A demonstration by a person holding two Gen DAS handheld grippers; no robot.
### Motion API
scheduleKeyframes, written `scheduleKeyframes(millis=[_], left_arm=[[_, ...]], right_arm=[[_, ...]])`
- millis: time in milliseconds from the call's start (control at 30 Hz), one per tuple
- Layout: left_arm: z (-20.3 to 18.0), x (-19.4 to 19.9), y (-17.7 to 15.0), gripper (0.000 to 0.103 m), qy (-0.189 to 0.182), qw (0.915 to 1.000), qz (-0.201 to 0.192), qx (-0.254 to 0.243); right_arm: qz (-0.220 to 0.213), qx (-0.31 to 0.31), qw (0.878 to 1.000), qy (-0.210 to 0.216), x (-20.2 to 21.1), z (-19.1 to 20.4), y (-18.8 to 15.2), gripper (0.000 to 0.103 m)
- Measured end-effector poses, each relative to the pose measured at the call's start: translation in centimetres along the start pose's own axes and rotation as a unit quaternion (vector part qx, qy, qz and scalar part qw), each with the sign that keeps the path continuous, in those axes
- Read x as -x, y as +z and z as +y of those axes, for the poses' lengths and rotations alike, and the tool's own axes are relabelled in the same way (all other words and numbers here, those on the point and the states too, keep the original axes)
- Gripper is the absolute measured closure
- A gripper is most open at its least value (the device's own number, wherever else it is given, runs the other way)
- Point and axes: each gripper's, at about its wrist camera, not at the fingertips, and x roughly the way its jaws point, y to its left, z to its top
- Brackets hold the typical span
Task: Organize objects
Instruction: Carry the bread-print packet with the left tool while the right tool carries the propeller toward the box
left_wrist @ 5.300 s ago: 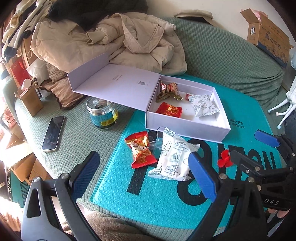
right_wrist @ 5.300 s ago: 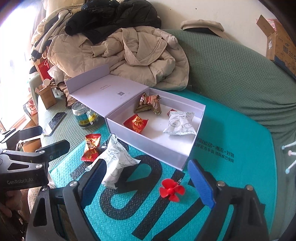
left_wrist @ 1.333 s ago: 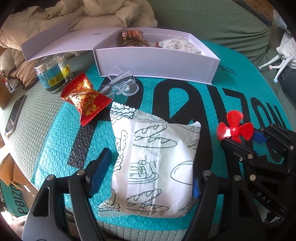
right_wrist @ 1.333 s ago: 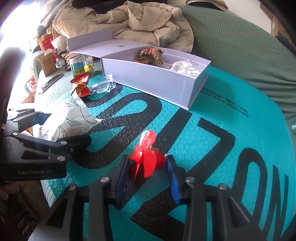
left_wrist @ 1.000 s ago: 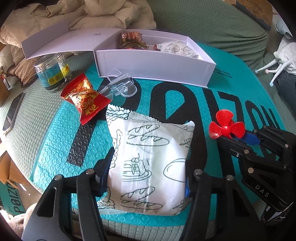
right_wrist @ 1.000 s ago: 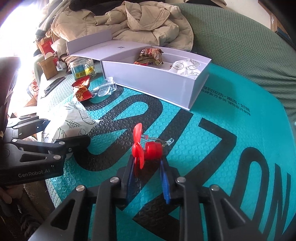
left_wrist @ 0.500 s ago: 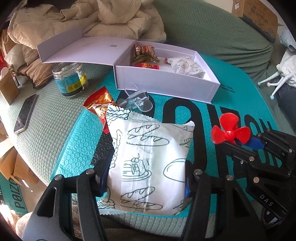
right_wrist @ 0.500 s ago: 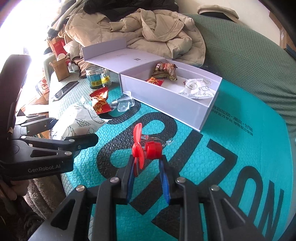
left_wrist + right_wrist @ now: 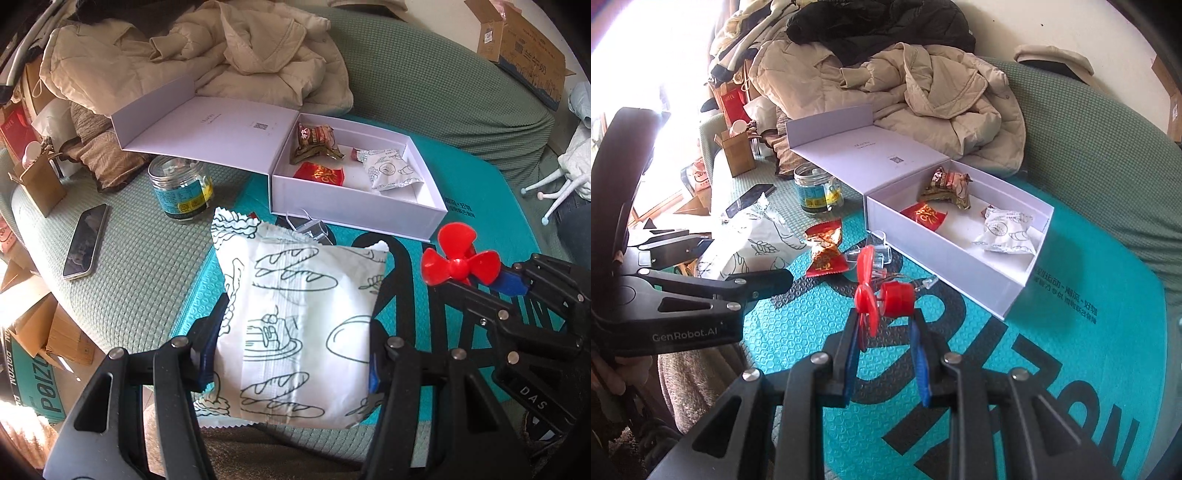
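White, printed with black bread drawings, a pouch [image 9: 295, 328] is clamped between the blue pads of the left gripper [image 9: 291, 350] and is held clear of the teal mat [image 9: 480, 206]. A red propeller [image 9: 866, 291] with its small motor is pinched in the right gripper [image 9: 886, 332], whose jaws are nearly closed on it; thin wires and a clear LED are seen trailing from the motor. Both loads are held in front of the open white box [image 9: 354, 218], which lies on the mat. Inside the box are seen a brown snack [image 9: 316, 144], a red packet [image 9: 319, 173] and a small white pouch [image 9: 391, 170]. Just before the box, on the mat, a red candy [image 9: 825, 251] and a clear clip [image 9: 877, 247] are left lying. A jar [image 9: 183, 190] and a phone [image 9: 85, 242] are seen to the left on the green cover [image 9: 140, 266], beside the mat.
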Motion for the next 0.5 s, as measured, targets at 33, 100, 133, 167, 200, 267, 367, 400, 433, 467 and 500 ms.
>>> scheduleKeyframes(millis=[33,100,133,167,200,267,367,400,433,467,500], left_arm=[[0.3,0.1,0.3,0.046,0.005,1.0,0.0,0.003],[0.8,0.1,0.8,0.046,0.009,0.9999,0.003,0.009],[1.1,0.2,1.0,0.046,0.009,0.9999,0.003,0.011],[1.2,0.2,1.2,0.046,0.01,0.9999,0.002,0.012],[1.4,0.3,1.4,0.046,0.011,0.9999,0.002,0.012],[1.6,0.3,1.8,0.046,0.015,0.9998,0.002,0.01],[1.8,0.3,2.5,0.046,0.017,0.9998,0.004,0.01],[1.9,0.3,2.7,0.046,0.017,0.9998,0.004,0.009],[1.9,0.3,3.0,0.046,0.018,0.9998,0.004,0.009],[1.9,0.2,3.2,0.046,0.018,0.9998,0.004,0.008],[2.0,0.2,3.4,0.046,0.018,0.9998,0.004,0.008]], right_arm=[[0.0,0.001,1.0,0.003,0.1,0.0,0.3,0.078],[0.0,0.005,1.0,0.01,0.1,0.2,1.0,0.078],[0.0,0.007,1.0,0.014,0.1,0.3,1.2,0.078],[0.0,0.01,1.0,0.016,0.1,0.4,1.5,0.078],[-0.001,0.012,1.0,0.017,0.0,0.5,1.8,0.078],[-0.002,0.015,1.0,0.021,0.0,0.6,2.3,0.078],[-0.002,0.021,0.999,0.026,-0.2,0.7,3.1,0.078],[-0.003,0.024,0.999,0.029,-0.2,0.8,3.3,0.078],[-0.003,0.025,0.999,0.029,-0.3,0.8,3.5,0.078],[-0.003,0.027,0.999,0.03,-0.4,0.8,3.7,0.078],[-0.004,0.028,0.999,0.032,-0.5,0.7,3.9,0.078]])
